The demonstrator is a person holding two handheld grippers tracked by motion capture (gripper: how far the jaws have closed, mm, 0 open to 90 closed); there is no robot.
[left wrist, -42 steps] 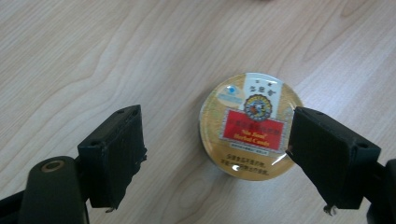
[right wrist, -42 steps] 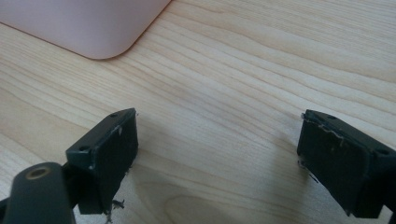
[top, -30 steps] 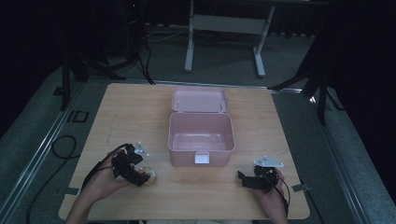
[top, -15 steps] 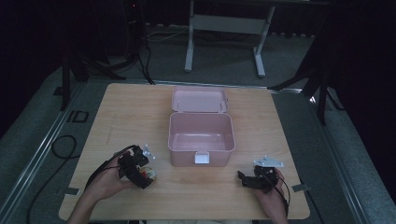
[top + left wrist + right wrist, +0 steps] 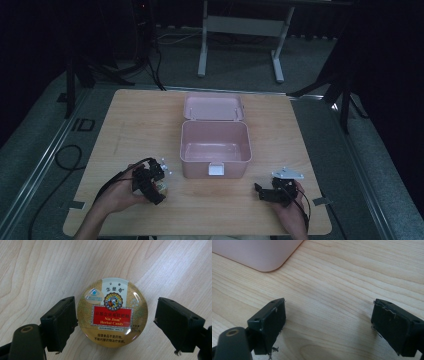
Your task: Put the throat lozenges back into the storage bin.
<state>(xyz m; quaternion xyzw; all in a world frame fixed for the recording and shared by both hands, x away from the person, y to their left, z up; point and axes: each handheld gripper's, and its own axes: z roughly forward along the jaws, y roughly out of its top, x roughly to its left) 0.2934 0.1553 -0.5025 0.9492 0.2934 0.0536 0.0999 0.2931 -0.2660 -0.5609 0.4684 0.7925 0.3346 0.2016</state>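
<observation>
A round gold tin (image 5: 112, 313) with a red label reading "Herbal Candy" lies flat on the wooden table (image 5: 135, 130). My left gripper (image 5: 116, 307) is open and points down at it, one jaw on each side; the left jaw is close against the tin's edge and the right jaw stands off with a gap. In the high view the left gripper (image 5: 148, 177) is at the front left, with the tin (image 5: 161, 188) just beside it. My right gripper (image 5: 267, 192) rests at the front right, open, with bare wood between its jaws (image 5: 329, 307).
An open pink plastic box (image 5: 195, 169) stands at the table's middle, its lid (image 5: 213, 106) folded back and a white latch (image 5: 216, 170) on its front. A corner of the box (image 5: 259, 255) lies ahead of the right gripper. Cables trail from both grippers.
My left gripper has moved a little to the right, over the tin. The right gripper has stayed still.
</observation>
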